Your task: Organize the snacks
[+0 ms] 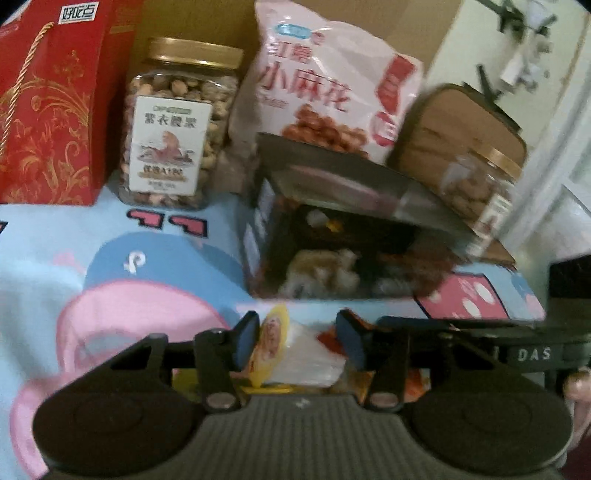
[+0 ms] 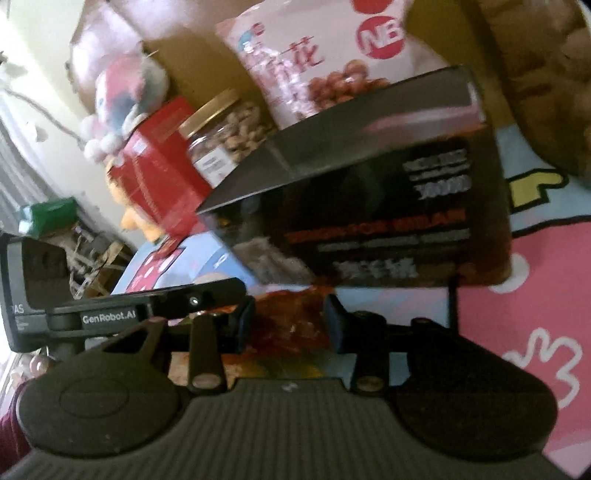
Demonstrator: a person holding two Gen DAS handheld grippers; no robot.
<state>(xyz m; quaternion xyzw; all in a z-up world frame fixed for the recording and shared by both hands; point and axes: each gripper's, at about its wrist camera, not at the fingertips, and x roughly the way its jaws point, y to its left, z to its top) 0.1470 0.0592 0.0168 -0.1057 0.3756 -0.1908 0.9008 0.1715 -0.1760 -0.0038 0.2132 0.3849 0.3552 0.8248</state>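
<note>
My left gripper (image 1: 298, 336) hangs low over the cartoon tablecloth (image 1: 55, 240). A clear-and-yellow snack packet (image 1: 291, 354) fills the gap between its blue pads, which are shut on it. My right gripper (image 2: 290, 321) is close beside it on the right, shut on a red-brown snack packet (image 2: 291, 317). Just ahead of both lies a black snack box (image 1: 351, 236) (image 2: 369, 206). Behind that box stand a gold-lidded jar of nuts (image 1: 173, 129) (image 2: 221, 136), a pink snack bag (image 1: 325, 85) (image 2: 314, 62) and a red gift bag (image 1: 51, 103) (image 2: 159, 173).
A second gold-lidded jar (image 1: 476, 184) leans tilted at the box's right end, in front of a brown case (image 1: 454, 125). A cardboard wall (image 1: 207, 22) backs the row. A plush toy (image 2: 122, 92) sits far left. The table edge drops off at the right (image 1: 535, 306).
</note>
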